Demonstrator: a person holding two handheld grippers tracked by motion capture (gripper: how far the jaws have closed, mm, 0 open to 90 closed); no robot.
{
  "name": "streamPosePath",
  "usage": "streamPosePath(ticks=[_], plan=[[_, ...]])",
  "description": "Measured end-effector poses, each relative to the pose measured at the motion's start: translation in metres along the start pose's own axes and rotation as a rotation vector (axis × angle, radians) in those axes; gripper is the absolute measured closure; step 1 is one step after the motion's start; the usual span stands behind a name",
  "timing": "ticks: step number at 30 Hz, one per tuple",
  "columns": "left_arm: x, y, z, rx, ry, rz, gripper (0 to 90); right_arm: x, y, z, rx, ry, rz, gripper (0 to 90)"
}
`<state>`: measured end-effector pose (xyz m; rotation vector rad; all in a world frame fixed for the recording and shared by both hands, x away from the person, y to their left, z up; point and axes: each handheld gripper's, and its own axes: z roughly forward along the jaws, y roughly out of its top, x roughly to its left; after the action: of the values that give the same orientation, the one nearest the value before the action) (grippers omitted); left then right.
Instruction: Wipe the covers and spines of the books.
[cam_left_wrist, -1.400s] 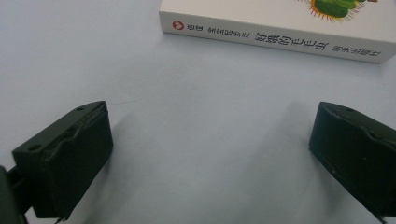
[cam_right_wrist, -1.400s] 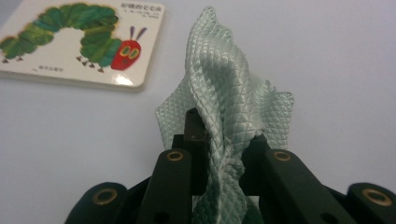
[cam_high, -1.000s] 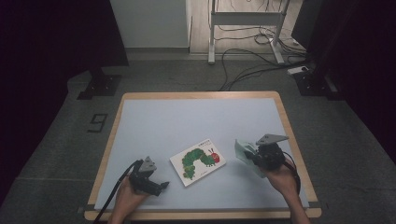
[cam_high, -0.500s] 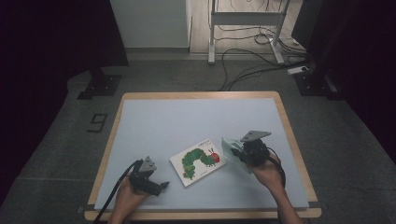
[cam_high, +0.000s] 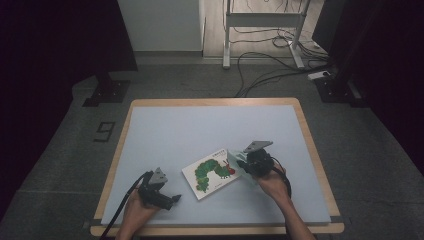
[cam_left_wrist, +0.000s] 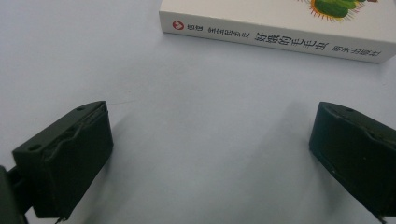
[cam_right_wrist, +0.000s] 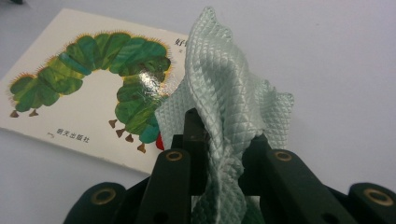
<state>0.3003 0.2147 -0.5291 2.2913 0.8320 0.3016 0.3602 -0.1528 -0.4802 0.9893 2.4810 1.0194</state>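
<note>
High view, left to right: left gripper (cam_high: 172, 200) sits low at the near-left part of the pale blue-grey table top with a wooden rim (cam_high: 210, 130), held in the person's left hand (cam_high: 137, 212), black cable trailing off the near edge. Its jaws point right, towards the book, and are apart from it.

Left gripper view: the two black jaws stand wide apart with nothing between them, just bare table surface. White spine of the book, with a red round logo and printed characters, lies ahead of the jaws, not touching.

High view, centre: thin white picture book with a green caterpillar on its cover (cam_high: 212, 172) lies flat on the table, turned at an angle, between the two grippers.

High view, right of the book: right gripper (cam_high: 240, 162), grey three-cornered plate on top, is held in the person's right hand (cam_high: 272, 182). Its tip is at the book's right edge.

Right gripper view: jaws are clamped on a pale green quilted cloth (cam_right_wrist: 229, 102), which stands up bunched and folded above the jaw tips. Cloth hangs over the caterpillar's red head end of the cover (cam_right_wrist: 93, 88); whether it touches the cover I cannot tell.
</note>
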Motion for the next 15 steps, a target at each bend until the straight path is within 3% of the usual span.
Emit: streamPosePath(ticks=[8,15], plan=[[0.000,0.000,0.000,0.000,0.000,0.000,0.0,0.005,-0.008,0.021,0.057,-0.018,-0.034,76.7],[0.000,0.000,0.000,0.000,-0.001,0.000,0.0,0.006,-0.010,0.023,0.049,-0.001,-0.034,76.7]])
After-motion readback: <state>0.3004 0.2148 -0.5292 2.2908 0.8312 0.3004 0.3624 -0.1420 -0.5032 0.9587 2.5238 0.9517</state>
